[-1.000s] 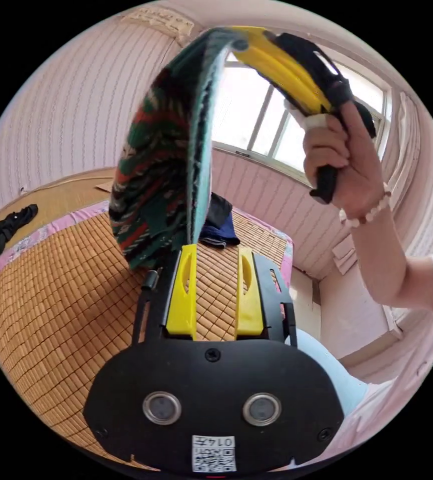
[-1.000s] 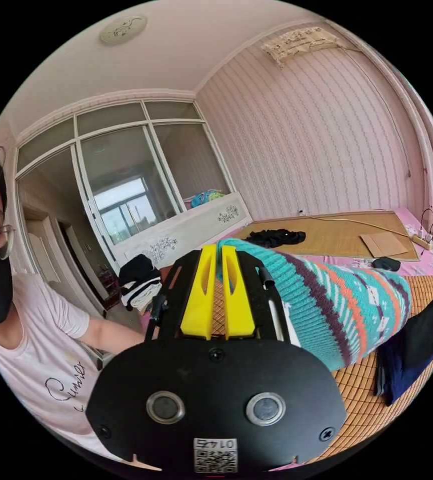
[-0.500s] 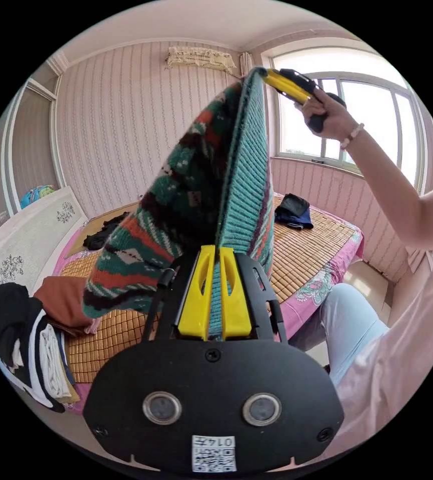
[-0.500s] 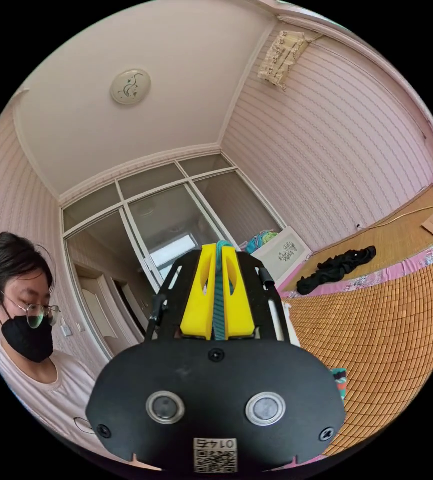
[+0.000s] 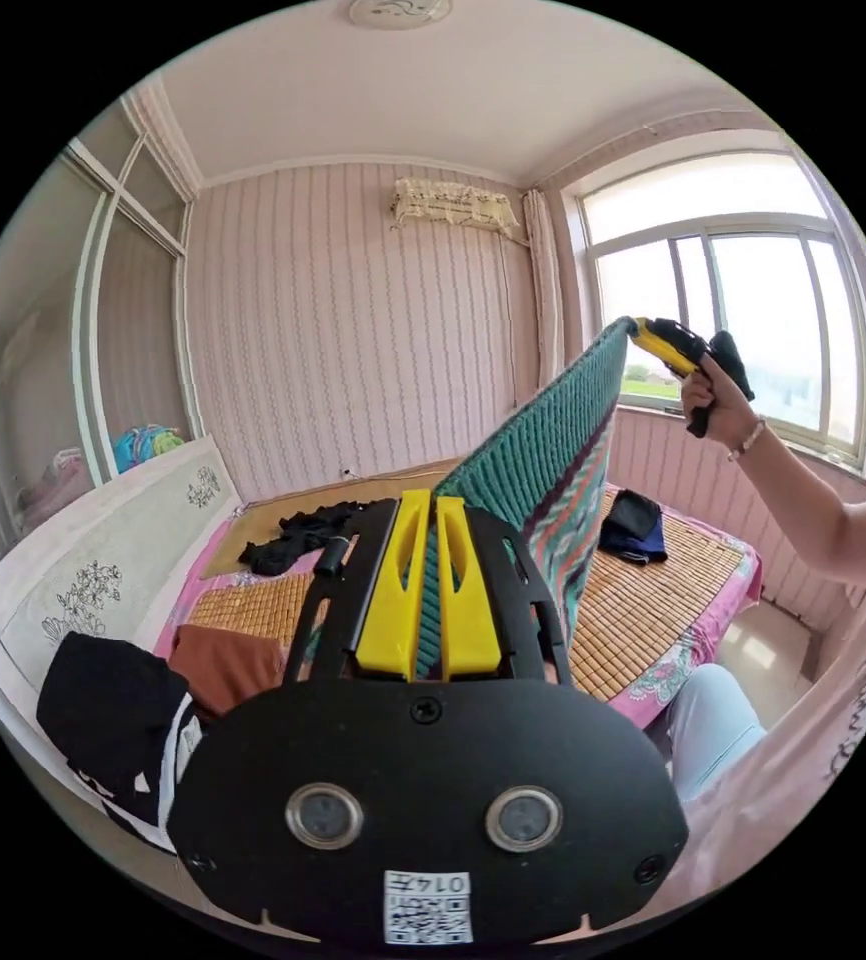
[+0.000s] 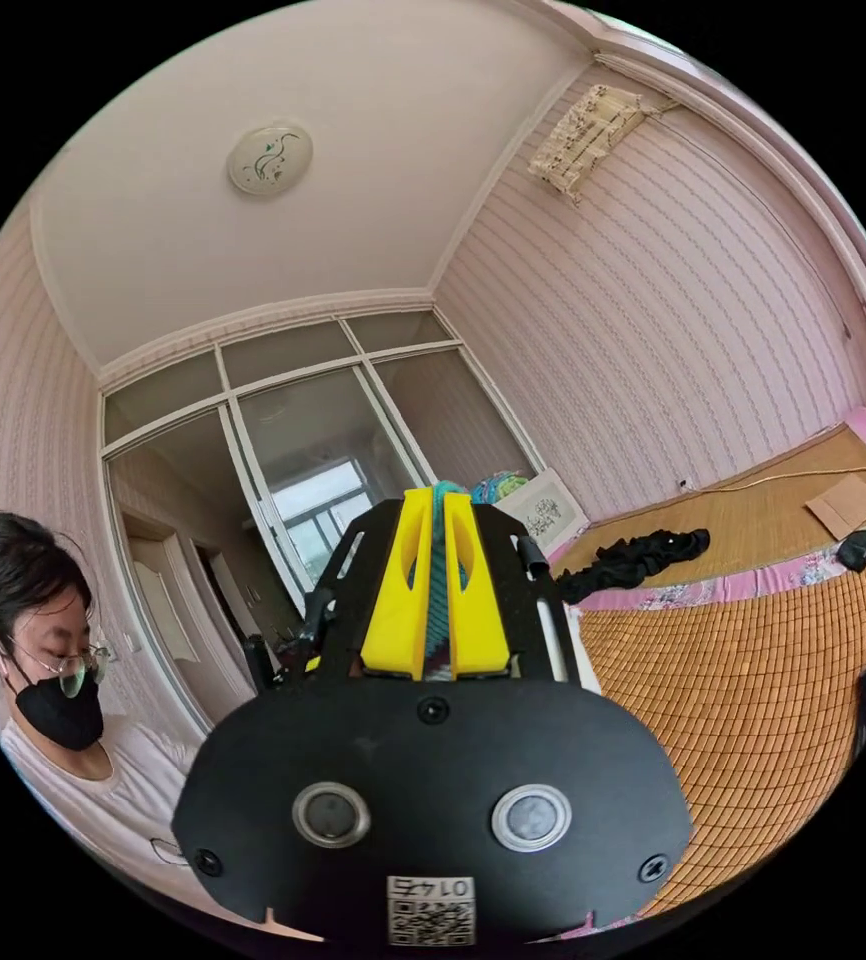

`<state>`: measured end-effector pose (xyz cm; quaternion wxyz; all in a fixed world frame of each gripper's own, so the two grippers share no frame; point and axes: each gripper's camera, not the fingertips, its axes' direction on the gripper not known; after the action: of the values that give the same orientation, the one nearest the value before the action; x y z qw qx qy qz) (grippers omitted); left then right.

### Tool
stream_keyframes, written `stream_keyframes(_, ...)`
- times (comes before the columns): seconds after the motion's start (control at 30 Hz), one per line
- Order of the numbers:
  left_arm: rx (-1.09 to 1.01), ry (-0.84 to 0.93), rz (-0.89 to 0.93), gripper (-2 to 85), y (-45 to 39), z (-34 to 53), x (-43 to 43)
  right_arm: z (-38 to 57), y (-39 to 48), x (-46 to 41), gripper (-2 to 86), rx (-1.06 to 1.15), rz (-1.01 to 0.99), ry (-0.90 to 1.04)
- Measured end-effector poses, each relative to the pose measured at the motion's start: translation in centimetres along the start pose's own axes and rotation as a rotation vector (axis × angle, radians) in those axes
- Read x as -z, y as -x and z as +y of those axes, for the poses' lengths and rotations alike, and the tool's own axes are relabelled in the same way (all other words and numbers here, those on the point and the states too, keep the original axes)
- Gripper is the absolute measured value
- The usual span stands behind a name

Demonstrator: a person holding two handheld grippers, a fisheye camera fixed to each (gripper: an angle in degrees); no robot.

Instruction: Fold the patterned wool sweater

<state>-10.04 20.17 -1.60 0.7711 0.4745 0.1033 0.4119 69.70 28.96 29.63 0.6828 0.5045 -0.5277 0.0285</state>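
The patterned wool sweater [image 5: 553, 480], teal with orange, purple and white bands, is held up in the air above the bed. Its ribbed edge is stretched taut between both grippers. My left gripper [image 5: 421, 510] is shut on one end of that edge. The right gripper [image 5: 653, 335] pinches the other end, higher up near the window, in a person's hand. In the right gripper view, my right gripper [image 6: 433, 505] is shut on a thin strip of the teal knit [image 6: 437, 600]; the sweater's hanging body is hidden behind the gripper housing.
A bed with a bamboo mat [image 6: 773, 680] lies below. On it are a black garment [image 6: 633, 560], dark folded clothes [image 5: 633, 520], and a stack of black, white and brown clothes [image 5: 143, 720]. A person in a mask [image 6: 43, 660] stands close.
Both hands have moved apart and the sweater's edge has been pulled out longer and straighter. The sweater hangs flatter now. Both cameras have tilted, showing more wall and ceiling.
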Motion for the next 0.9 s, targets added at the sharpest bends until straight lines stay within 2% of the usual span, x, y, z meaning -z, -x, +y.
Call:
stream_keyframes(0.07, -0.120, 0.039, -0.117, -0.9, 1.0, -5.7, -2.0, -3.0, -0.9, -2.0, 0.7, 0.001, 0.064, 0.022)
stream_keyframes(0.13, -0.157, 0.077, -0.158, -0.9, 2.3, -10.4, -3.8, -5.9, -1.7, -4.2, 0.7, -0.006, 0.177, 0.026)
stream_keyframes(0.2, -0.135, 0.062, -0.169, -0.9, 3.9, -15.3, -4.4, -10.0, -1.9, -5.4, 0.8, -0.013, 0.210, -0.074)
stream_keyframes(0.3, -0.054, -0.148, -0.197, -1.0, 5.1, -22.4, -0.6, -13.1, -0.9, -4.8, 0.8, 0.054, 0.006, -0.284)
stream_keyframes(0.37, -0.102, -0.313, -0.186, -1.0, 3.8, -24.7, 3.3, -13.5, -0.3, -4.1, 0.9, 0.137, -0.092, -0.350)
stream_keyframes(0.43, -0.186, -0.344, -0.124, -1.0, 2.4, -24.1, 4.8, -12.6, -0.7, -3.1, 0.9, 0.196, -0.163, -0.340)
stream_keyframes(0.5, -0.260, -0.299, -0.039, -1.0, 1.1, -21.1, 5.0, -9.3, -2.7, -1.3, 1.0, 0.215, -0.207, -0.243)
stream_keyframes(0.53, -0.284, -0.243, 0.018, -1.0, 0.2, -17.6, 4.3, -8.0, -3.4, -0.9, 1.0, 0.213, -0.204, -0.206)
stream_keyframes(0.6, -0.282, -0.111, 0.073, -1.0, -1.0, -10.7, 2.1, -0.7, -6.5, 0.0, 1.1, 0.164, -0.148, -0.008)
stream_keyframes(0.63, -0.269, 0.029, 0.071, -1.0, -1.9, -5.1, -0.1, 1.5, -7.5, 0.1, 1.1, 0.132, -0.134, 0.051)
stream_keyframes(0.7, -0.180, 0.282, 0.064, -1.0, -2.4, 4.4, -4.6, 11.8, -12.6, 0.0, 1.2, -0.096, -0.067, 0.305)
stream_keyframes(0.73, -0.075, 0.460, 0.136, -0.9, -2.1, 11.5, -7.8, 14.7, -13.9, -0.1, 1.2, -0.171, -0.061, 0.359)
stream_keyframes(0.77, 0.059, 0.589, 0.192, -0.9, -1.5, 18.2, -10.2, 20.4, -16.2, -0.1, 1.2, -0.340, -0.050, 0.445)
stream_keyframes(0.8, 0.114, 0.649, 0.210, -0.9, -1.3, 21.1, -11.2, 25.7, -17.9, -0.1, 1.2, -0.506, -0.034, 0.512)
stream_keyframes(0.83, 0.205, 0.794, 0.230, -0.8, -1.0, 26.1, -13.1, 28.0, -18.4, -0.3, 1.2, -0.570, -0.007, 0.558)
stream_keyframes(0.9, 0.275, 0.879, 0.203, -0.5, -0.8, 29.7, -13.8, 33.8, -18.8, -0.8, 1.2, -0.678, 0.177, 0.754)
